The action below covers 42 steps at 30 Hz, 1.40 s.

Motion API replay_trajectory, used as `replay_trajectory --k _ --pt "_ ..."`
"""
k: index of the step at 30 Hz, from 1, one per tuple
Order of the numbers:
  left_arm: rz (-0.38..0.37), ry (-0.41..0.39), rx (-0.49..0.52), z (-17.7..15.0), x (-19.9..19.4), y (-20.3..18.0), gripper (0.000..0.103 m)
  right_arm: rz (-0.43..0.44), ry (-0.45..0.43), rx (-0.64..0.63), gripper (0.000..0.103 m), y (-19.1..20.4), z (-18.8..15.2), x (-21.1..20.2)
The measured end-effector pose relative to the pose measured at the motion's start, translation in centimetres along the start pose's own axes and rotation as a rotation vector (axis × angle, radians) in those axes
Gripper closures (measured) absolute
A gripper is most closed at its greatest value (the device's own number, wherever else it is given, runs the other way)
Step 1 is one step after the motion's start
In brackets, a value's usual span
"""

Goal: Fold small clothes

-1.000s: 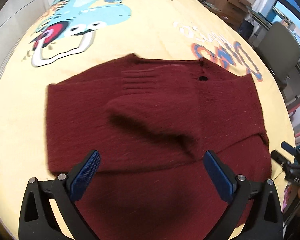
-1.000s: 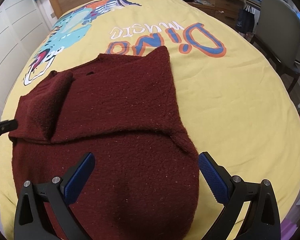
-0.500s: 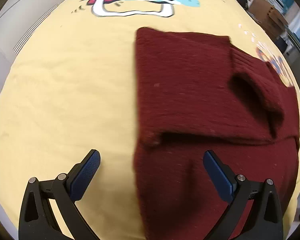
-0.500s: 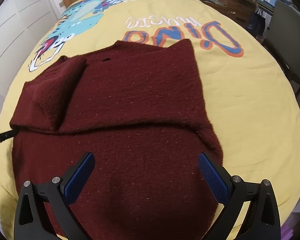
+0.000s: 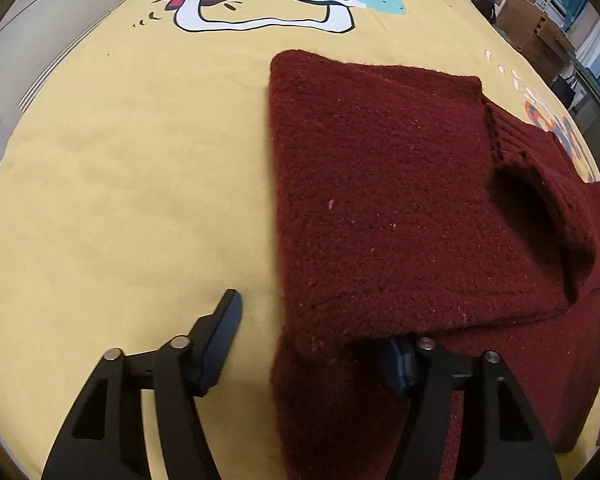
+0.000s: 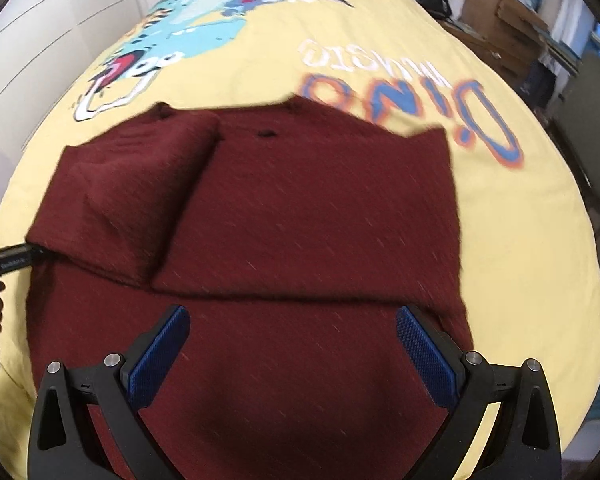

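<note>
Sweater (image 6: 300, 240), dark red, lies partly folded on the yellow bedspread (image 5: 120, 200). Left gripper (image 5: 316, 340) straddles its folded edge, jaws apart; right gripper (image 6: 292, 344) hovers open above it.

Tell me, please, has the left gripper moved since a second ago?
Yes. The left gripper shifted left to the sweater's left edge; one finger now sits under a fold, the other over the bedspread.
</note>
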<state>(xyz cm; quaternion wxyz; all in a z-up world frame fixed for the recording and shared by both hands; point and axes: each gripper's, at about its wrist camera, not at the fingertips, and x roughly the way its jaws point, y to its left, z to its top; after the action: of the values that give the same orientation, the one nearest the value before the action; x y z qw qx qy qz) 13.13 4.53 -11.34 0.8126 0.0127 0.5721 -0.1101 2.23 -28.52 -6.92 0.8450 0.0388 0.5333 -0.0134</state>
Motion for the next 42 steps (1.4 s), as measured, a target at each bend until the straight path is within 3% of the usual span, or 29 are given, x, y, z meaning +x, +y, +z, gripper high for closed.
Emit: replay_trajectory --k 8,12,15,22,24,26,29,32,42 --pt "-0.042 0.003 0.035 0.5 -0.5 -0.2 0.087 0.042 -0.061 -0.167 0.001 7.4 5.4 -0.4" --pt "-0.023 0.004 0.072 0.4 -0.7 -1.0 0.09 0.056 -0.061 -0.25 0.001 11.5 7.5 0.8" --pt "-0.023 0.013 0.059 0.4 -0.6 -1.0 0.09 0.061 -0.012 -0.333 0.001 14.6 8.5 3.4" --pt "-0.033 0.021 0.047 0.2 -0.7 -1.4 0.09 0.004 0.066 -0.425 0.001 18.0 8.3 8.4" --pt "-0.036 0.022 0.045 0.3 -0.4 -0.9 0.09 -0.019 0.08 -0.407 0.012 17.8 8.3 8.9" --pt "-0.037 0.022 0.046 0.4 -0.2 -0.6 0.09 -0.013 0.087 -0.37 0.053 17.1 8.5 8.9" --pt "-0.037 0.022 0.046 0.3 -0.5 -0.2 0.09 0.035 0.054 -0.323 0.073 15.5 8.9 7.5" --pt "-0.042 0.023 0.035 0.7 0.0 0.7 0.09 0.071 0.006 -0.257 0.082 13.1 9.2 5.4" --pt "-0.035 0.02 0.014 0.8 0.0 0.3 0.09 0.098 -0.019 -0.03 0.088 3.5 8.6 2.6"
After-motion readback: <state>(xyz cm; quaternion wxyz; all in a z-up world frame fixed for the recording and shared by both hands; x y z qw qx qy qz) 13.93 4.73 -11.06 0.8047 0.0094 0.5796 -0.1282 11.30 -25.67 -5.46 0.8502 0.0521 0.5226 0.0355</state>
